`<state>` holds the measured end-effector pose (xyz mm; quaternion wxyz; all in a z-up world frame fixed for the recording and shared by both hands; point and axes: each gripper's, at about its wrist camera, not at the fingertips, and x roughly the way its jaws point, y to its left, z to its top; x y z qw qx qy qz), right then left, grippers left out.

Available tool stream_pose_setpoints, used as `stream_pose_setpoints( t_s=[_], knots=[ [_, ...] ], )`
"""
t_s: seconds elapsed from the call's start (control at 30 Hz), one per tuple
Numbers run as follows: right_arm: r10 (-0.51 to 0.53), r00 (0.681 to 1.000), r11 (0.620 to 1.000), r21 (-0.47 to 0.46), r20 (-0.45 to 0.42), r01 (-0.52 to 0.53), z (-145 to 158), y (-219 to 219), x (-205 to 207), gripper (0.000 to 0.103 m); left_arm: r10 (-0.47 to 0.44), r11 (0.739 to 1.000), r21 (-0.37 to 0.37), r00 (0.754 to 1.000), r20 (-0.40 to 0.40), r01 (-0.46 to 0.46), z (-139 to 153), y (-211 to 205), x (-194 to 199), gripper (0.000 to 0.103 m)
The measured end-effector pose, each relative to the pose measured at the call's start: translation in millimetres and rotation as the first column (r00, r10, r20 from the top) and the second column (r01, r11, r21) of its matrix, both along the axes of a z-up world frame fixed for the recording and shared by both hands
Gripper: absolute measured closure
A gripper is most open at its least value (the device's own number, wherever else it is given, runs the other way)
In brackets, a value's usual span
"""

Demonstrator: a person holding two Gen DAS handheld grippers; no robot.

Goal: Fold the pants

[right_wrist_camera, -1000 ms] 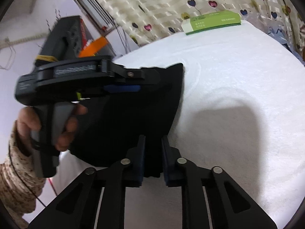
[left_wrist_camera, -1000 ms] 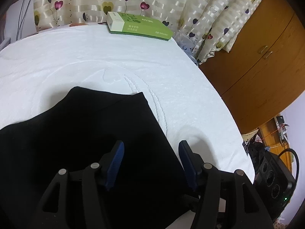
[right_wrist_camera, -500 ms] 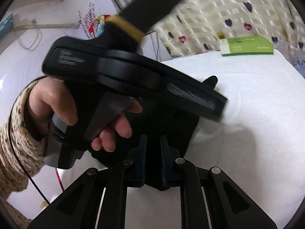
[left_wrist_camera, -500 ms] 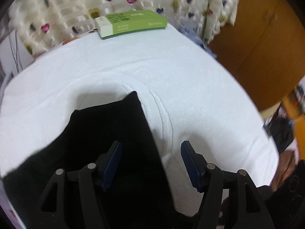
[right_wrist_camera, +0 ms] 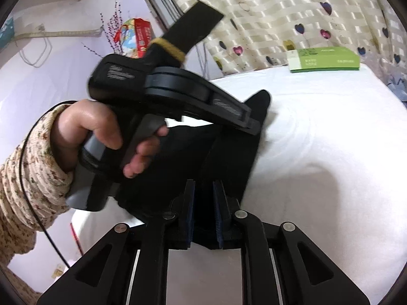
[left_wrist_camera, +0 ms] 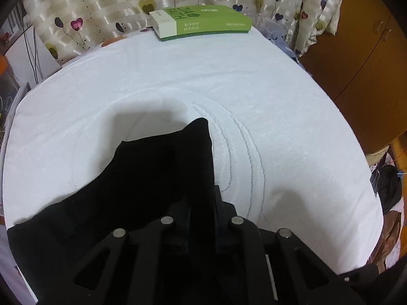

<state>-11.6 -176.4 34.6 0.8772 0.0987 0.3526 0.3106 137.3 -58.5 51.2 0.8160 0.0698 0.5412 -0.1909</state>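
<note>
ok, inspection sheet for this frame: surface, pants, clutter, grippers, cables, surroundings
Surface: white towel-like cover with stitched curves, spread over the table.
Job's things: black pants, bunched, one corner raised off the cover.
Clutter: green box at the far edge, apart from the pants.
Grippers: left gripper shut on the pants' edge; right gripper shut on pants fabric. Left hand grips its handle in the right wrist view.
Cables: thin black cable along the left sleeve; wires by the far left wall.
Surroundings: heart-print curtain, wooden cabinet, red box on the wall side.
</note>
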Motion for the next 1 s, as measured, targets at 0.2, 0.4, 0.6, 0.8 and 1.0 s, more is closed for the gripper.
stream_pose_setpoints(
  t_s=[0.2,0.4,0.6,0.8,1.0],
  knots=[
    [0.001,0.998,0.991,-0.132,0.067,0.007,5,27,-9,0.057,0.014,0.996,-0.084,1.000,-0.008,-0.014,7,13,-1,0.091],
    [-0.030,0.999,0.992,-0.123,0.045,0.036,6,27,-8,0.085,0.009,0.990,-0.138,1.000,0.011,-0.008,15,23,-3,0.091],
    [0.005,0.996,0.998,-0.063,0.093,0.001,25,36,-10,0.090,0.023,0.977,-0.214,0.999,0.049,-0.012,36,48,-7,0.091],
    [0.090,0.984,0.996,-0.038,0.155,-0.085,48,64,-13,0.090,0.035,0.967,-0.254,0.992,0.121,-0.003,66,80,-17,0.091],
    [0.209,0.961,0.978,-0.050,0.183,-0.203,58,116,-7,0.090,0.097,0.955,-0.292,0.981,0.167,-0.044,83,131,-22,0.091]
  ],
)
